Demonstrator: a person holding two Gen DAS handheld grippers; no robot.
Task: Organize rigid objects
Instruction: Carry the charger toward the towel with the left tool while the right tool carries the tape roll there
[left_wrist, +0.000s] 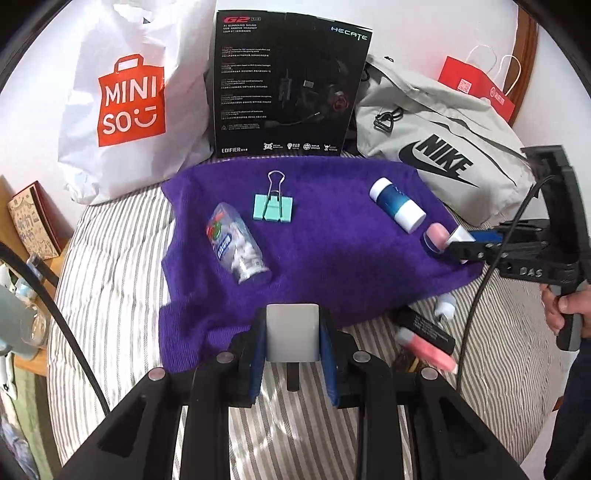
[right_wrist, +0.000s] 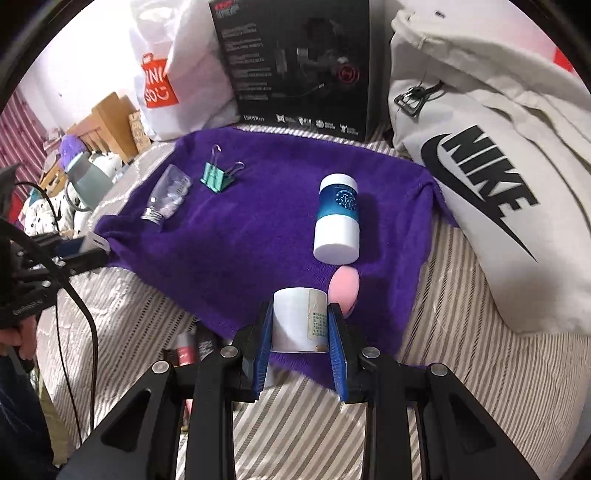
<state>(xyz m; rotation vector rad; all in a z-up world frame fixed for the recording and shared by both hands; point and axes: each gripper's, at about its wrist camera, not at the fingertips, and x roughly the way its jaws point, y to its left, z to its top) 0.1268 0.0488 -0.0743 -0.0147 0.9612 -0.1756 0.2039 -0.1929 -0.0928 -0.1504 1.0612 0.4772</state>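
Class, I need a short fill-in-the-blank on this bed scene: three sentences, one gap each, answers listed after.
1. The binder clip lying on the purple towel is ____ in colour.
2. The right claw is shut on a white tube with a ____ cap.
3. The grey bag carries the logo ____.

Answers: mint green; pink; Nike

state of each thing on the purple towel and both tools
left tool: shut on a grey block
right tool: shut on a white tube with a pink cap
binder clip: lying flat, handles out
clear bottle: on its side
blue and white bottle: on its side, capped
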